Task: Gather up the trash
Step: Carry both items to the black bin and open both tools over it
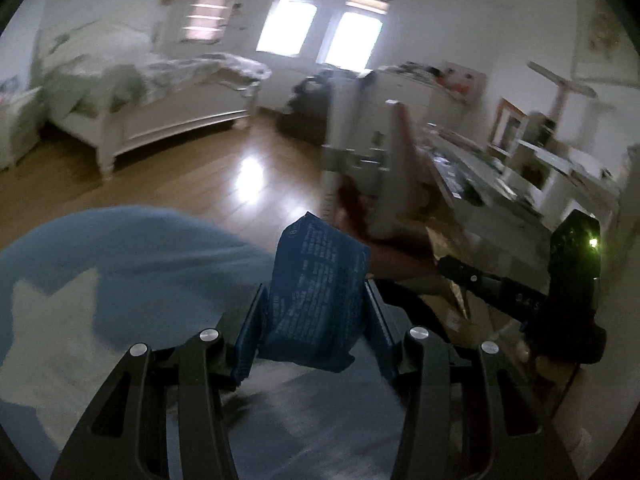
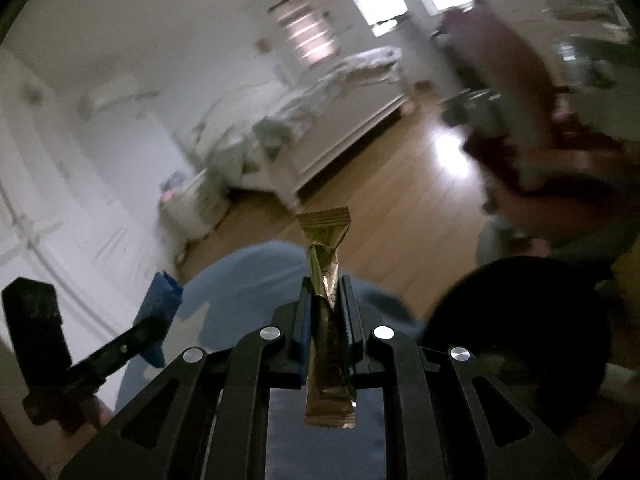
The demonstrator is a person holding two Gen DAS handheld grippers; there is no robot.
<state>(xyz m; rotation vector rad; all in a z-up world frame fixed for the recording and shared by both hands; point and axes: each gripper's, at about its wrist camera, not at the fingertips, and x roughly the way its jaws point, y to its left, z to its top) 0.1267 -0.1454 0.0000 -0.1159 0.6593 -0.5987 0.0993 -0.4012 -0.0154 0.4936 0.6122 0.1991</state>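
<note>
We see a bedroom with a wooden floor (image 1: 192, 184), blurred in both views. A white bed (image 1: 160, 108) with rumpled bedding stands at the far side under bright windows (image 1: 320, 28). To the right of the left wrist view a cluttered white desk (image 1: 500, 168) runs along the wall. Below both grippers lies a blue rug (image 1: 120, 256) with a white star shape on it.

Low on the right of the right wrist view sits a dark round bin (image 2: 520, 320); its contents are too dim for us to make out.

Our left gripper (image 1: 316, 300) is clamped on a blue wrapper (image 1: 316, 292) with white print, which stands up between the blue-padded fingers, above the rug. The same gripper and wrapper show at the left edge of the right wrist view.

Our right gripper (image 2: 326, 300) is pinched tight on a gold sachet (image 2: 326, 276), a slim stick pack held upright, its crimped top edge rising above the fingertips and its lower end hanging below them.
</note>
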